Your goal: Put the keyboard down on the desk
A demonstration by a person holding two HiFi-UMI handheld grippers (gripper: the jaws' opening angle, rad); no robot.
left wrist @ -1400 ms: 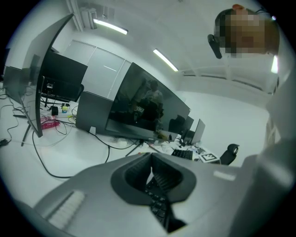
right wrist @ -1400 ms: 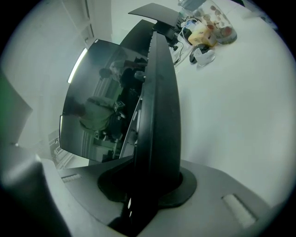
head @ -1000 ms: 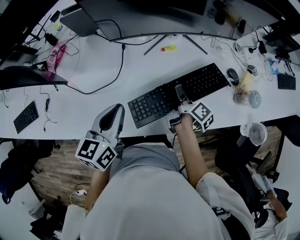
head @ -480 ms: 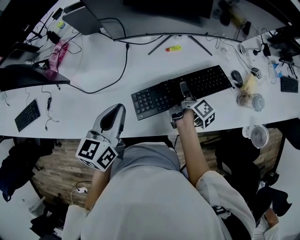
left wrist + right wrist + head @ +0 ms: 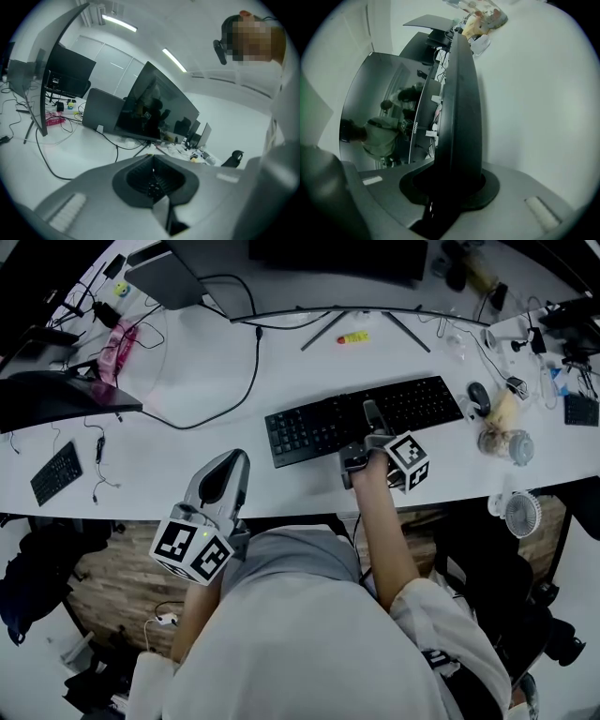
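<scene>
Two things matter most, largest first. The white desk (image 5: pixel 187 451) spans the upper half of the head view. The black keyboard (image 5: pixel 309 427) lies across its centre; we cannot tell whether it rests fully. We hold its near edge to control the lowering, our right gripper (image 5: pixel 371 414) pinched narrow on that edge. Our left gripper (image 5: pixel 223 480) waits lower left, jaws together, empty.
</scene>
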